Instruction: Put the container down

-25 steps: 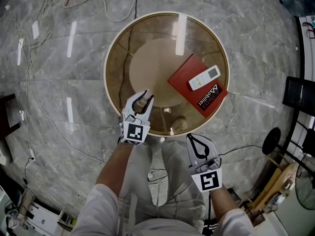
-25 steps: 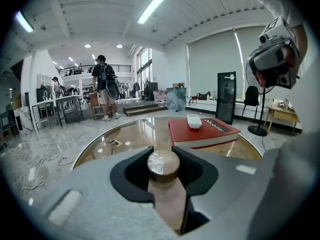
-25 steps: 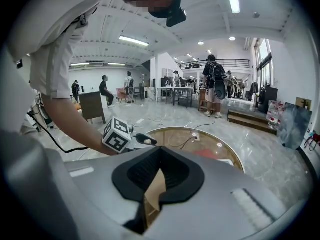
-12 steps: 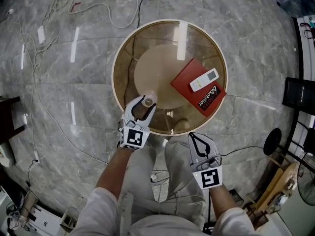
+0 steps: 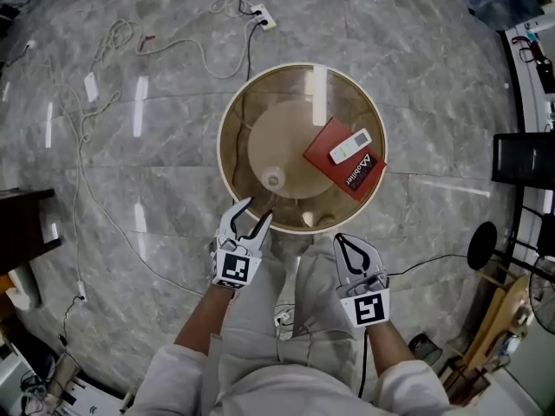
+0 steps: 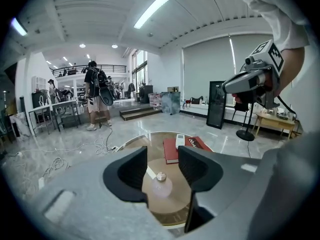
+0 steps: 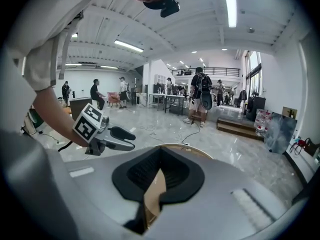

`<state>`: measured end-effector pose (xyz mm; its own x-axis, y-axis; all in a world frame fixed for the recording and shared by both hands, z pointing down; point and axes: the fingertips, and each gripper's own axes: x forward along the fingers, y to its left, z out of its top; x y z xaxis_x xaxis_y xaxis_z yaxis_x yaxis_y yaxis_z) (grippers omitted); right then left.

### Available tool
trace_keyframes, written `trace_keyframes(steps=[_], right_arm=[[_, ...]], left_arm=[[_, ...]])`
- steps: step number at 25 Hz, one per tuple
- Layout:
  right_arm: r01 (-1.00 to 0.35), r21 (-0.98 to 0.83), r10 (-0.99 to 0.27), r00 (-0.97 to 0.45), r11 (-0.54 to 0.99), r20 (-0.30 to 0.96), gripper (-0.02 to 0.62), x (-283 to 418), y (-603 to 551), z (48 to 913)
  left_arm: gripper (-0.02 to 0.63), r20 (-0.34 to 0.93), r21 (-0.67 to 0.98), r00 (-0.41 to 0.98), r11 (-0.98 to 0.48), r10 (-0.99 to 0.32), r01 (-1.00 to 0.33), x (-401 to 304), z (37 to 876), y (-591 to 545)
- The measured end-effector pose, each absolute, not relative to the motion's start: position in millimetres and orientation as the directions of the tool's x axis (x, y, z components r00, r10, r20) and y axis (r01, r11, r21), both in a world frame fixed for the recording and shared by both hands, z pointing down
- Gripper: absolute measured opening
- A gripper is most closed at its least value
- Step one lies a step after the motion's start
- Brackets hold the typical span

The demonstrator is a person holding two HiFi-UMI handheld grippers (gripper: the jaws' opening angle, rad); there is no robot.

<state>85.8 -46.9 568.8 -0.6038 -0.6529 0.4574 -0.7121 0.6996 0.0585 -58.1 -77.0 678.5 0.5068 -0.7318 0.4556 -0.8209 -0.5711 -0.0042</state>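
Note:
The container is a small clear bottle with a cap. It stands upright on its own on the round glass table, near the front left. My left gripper is open and empty at the table's near edge, a short way back from the bottle. The left gripper view shows the container beyond the spread jaws of that gripper, touching neither. My right gripper is shut on nothing, held off the table on the near right; its view shows its jaws closed tip to tip.
A red book with a white remote on top lies on the table's right half. White cables and a power strip trail over the marble floor beyond. Furniture and stands crowd the right edge. People stand far off in the hall.
My left gripper opened and let go of the container, then drew back to the table's near edge. The container stays standing on the glass. The head view has risen, so the table looks smaller.

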Motion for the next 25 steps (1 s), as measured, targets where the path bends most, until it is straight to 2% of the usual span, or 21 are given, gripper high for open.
trace_keyframes(steps=[2,4,6,12,14,25], right_arm=[[-0.723,0.068,-0.666,-0.59,0.688,0.456,0.006,83.7,-38.6,550.9],[-0.736,0.072,-0.683,-0.581,0.673,0.443,0.006,80.6,-31.1,533.3],[-0.742,0.082,-0.689,-0.568,0.665,0.451,0.005,79.8,-23.4,522.1],[-0.766,0.092,-0.717,-0.544,0.637,0.436,0.005,81.8,-13.8,498.1],[-0.771,0.097,-0.725,-0.536,0.629,0.433,0.006,82.7,-12.3,490.4],[-0.78,0.116,-0.74,-0.521,0.615,0.426,0.005,88.6,-3.2,467.4]], left_arm=[[0.185,0.438,-0.015,0.51,-0.574,-0.74,-0.819,-64.5,649.9,-71.0],[0.117,0.418,-0.032,0.509,-0.572,-0.752,-0.82,-75.1,620.6,-67.0],[0.118,0.407,-0.047,0.505,-0.57,-0.761,-0.82,-86.4,598.3,-63.6],[0.052,0.394,-0.128,0.513,-0.598,-0.763,-0.791,-106.7,550.8,-51.3],[0.048,0.395,-0.153,0.522,-0.615,-0.756,-0.774,-110.2,541.0,-45.1],[0.005,0.382,-0.156,0.522,-0.61,-0.762,-0.776,-113.2,515.6,-29.4]])
